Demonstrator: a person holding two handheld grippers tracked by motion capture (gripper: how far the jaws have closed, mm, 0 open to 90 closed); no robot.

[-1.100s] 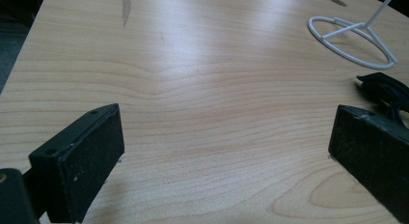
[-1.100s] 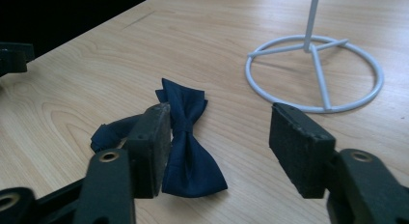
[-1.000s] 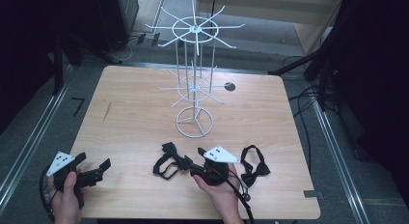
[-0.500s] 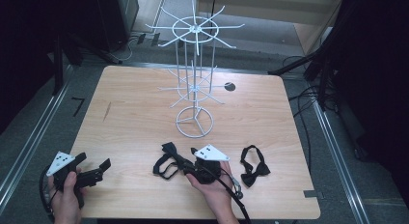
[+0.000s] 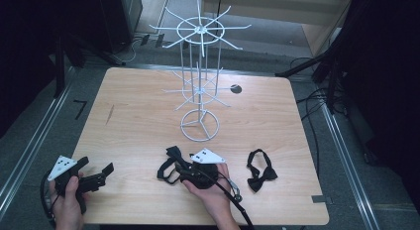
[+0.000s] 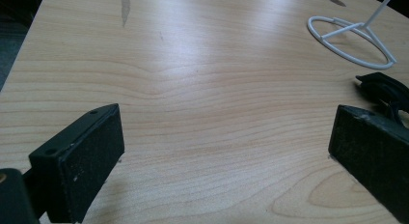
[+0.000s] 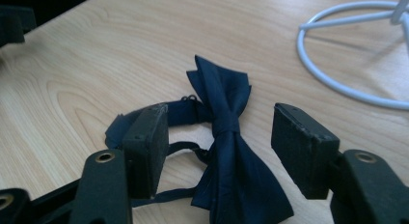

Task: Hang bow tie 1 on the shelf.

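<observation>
Right gripper (image 7: 219, 151) straddles the navy bow tie (image 7: 226, 151) near the wire rack (image 5: 199, 91), jaws apart after widening; nothing's hung yet.

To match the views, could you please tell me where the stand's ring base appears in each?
High view: base, mid-table.
Left gripper view: base, top right.
Right gripper view: base, top right, beyond the bow tie.
Shared landmark: wooden table.

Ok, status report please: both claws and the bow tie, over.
Left claw open, idle at near left. Right claw open, just widened, dark blue bow tie between its jaws, not gripped. Nothing in the way; wire stand beyond.
</observation>
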